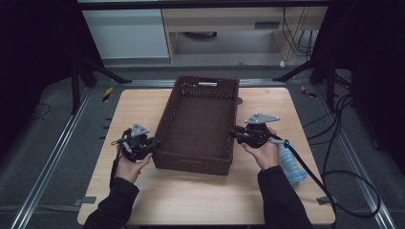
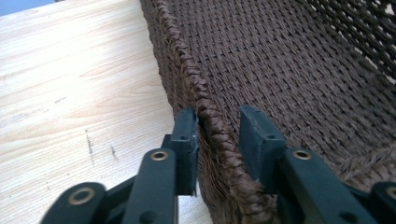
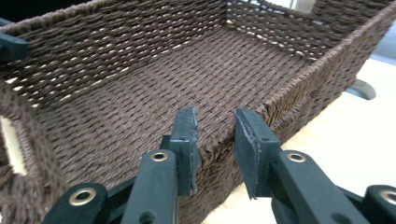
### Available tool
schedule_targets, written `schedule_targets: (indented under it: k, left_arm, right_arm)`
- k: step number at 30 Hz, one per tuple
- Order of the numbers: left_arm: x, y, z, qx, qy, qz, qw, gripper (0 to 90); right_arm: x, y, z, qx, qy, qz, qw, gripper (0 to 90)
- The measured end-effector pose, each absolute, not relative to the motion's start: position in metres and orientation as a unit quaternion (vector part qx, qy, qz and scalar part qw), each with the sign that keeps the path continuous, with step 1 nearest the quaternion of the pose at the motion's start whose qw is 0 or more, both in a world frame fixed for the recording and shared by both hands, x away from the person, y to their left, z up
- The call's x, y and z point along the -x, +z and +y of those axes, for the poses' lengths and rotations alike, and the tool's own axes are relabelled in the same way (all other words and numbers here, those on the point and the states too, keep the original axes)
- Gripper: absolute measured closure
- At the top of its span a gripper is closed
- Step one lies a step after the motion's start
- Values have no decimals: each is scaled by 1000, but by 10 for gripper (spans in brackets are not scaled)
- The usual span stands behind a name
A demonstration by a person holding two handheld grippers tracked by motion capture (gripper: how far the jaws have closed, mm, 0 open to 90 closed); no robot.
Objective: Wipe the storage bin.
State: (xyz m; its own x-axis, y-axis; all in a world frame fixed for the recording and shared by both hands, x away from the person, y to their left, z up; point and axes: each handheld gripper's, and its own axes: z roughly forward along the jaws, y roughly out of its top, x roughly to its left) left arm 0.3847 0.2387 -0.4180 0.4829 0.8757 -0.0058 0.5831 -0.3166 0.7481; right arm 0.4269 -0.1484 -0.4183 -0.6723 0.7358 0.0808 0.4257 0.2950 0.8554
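A long dark-brown woven basket (image 1: 206, 86) lies lengthwise in the middle of the wooden table (image 1: 138, 102), with nothing inside it. My left gripper (image 1: 156, 144) is at its left long wall near the front corner. In the left gripper view the gripper (image 2: 218, 123) straddles the braided rim (image 2: 184, 60), one jaw outside, one inside, shut on it. My right gripper (image 1: 234, 132) is at the right long wall. Its jaws (image 3: 215, 126) close over that rim (image 3: 299, 84) the same way, and the empty woven floor (image 3: 154, 93) lies beyond.
A pale blue ribbed sleeve (image 1: 291, 164) on the right gripper's cable lies on the table beside the right hand. Bare tabletop (image 2: 70, 84) runs left of the basket and in front of it. Black stand legs and cables sit on the floor beyond the table's edges.
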Motion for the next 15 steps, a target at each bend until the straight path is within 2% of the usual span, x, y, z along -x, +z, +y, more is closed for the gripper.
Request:
schedule_targets:
  k: [2,5,7,12,15]
  left_arm:
    - [-387,-418,239,-786,209,464,349,722]
    - [-390,-420,242,-786,207,466,351,733]
    - [-393,-420,243,-783,209,468,352,743]
    - [-399,-422,248,-777,208,474,359,752]
    - [-394,-420,249,-770,216,478,363,691]
  right_arm:
    - [-428,-416,-149,-369,461,787,177,632]
    - [-436,-416,-150,-384,461,776,195,604]
    - [-444,-419,-150,-399,466,766,191,574]
    - [-448,-426,-144,-400,480,758,188,632]
    - [-445,-426,-144,-401,479,758,188,650]
